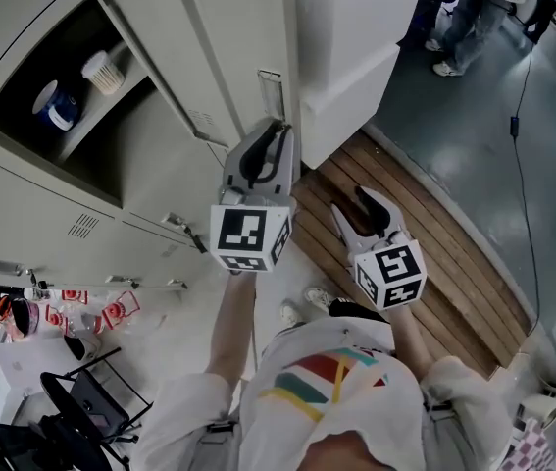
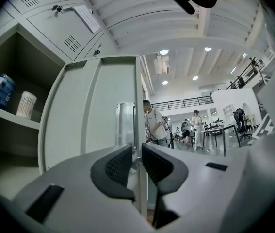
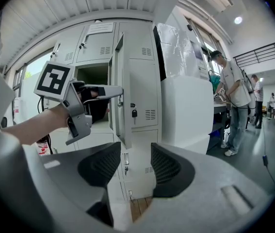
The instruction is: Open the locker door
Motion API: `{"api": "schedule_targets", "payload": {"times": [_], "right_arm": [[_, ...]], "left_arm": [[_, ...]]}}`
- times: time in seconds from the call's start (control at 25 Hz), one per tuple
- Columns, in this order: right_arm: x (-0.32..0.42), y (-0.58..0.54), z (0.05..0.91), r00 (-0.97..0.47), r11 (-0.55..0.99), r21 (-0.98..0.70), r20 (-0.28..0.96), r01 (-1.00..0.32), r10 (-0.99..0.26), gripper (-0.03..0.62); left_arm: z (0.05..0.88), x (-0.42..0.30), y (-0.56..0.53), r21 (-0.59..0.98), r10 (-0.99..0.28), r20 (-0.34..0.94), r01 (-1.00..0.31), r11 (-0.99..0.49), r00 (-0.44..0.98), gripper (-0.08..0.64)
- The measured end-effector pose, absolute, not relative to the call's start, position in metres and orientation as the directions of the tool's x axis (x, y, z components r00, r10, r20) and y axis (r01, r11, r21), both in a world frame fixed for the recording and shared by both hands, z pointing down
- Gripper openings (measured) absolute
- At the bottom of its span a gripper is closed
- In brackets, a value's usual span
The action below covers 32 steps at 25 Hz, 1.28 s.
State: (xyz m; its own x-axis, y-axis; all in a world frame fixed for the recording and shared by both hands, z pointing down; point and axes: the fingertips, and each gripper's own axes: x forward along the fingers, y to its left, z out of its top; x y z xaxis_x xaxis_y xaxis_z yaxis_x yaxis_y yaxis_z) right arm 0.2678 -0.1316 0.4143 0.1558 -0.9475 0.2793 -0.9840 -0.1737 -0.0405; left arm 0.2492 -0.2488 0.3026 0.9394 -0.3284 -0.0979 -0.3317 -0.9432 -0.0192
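at the upper left of the head view the locker's open compartment (image 1: 23, 116) showed a shelf with a blue-and-white container (image 1: 52, 104) and a pale cup (image 1: 103, 72) on it. just right of it, in the upper middle of the frame, the locker door (image 1: 228, 47) stood swung well out from the cabinet, hinged on the compartment side, its free edge toward the person.

the left hand-held gripper (image 1: 276, 130) sat at that free edge, in the middle of the frame. in the left gripper view its jaws stood nearly together with the thin edge of the door between the ribbed pads, so it looked clenched on the door. the door's long axis ran straight up through the gap. the gripper lay about level and across that edge.

to the right and a little lower in the head view, the right hand-held gripper (image 1: 356, 209) hung over the wooden floor strip (image 1: 425, 253), jaws apart with nothing between them, well apart from the door. its own view showed the door nearly edge-on at centre left.

judged from this, the opening was largely done. any wider swing would turn on the left gripper drawing the edge round the hinges at the compartment side. the left was the nearer hand.
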Motion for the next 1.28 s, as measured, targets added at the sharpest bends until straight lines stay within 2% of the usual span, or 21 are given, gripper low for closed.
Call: {"api": "schedule_targets", "payload": {"times": [0.88,1.04,1.28], "right_arm": [[0.242,-0.167,0.388,0.074,-0.069,0.030,0.222,-0.997,-0.972,0.178],[0.229,-0.180,0.368,0.035,-0.028,0.045,0.170,-0.999,-0.985,0.160],[0.202,-0.203,0.317,-0.050,0.052,0.078,0.024,-0.996,-0.998,0.118]], "left_arm": [[0.293,0.239,-0.245,-0.084,-0.342,-0.120,-0.353,-0.932,0.932,0.057],[0.285,0.222,-0.248,-0.096,-0.377,-0.133,-0.390,-0.916,0.917,0.057],[0.265,0.170,-0.260,-0.079,-0.506,-0.182,-0.525,-0.847,0.843,0.055]]}}
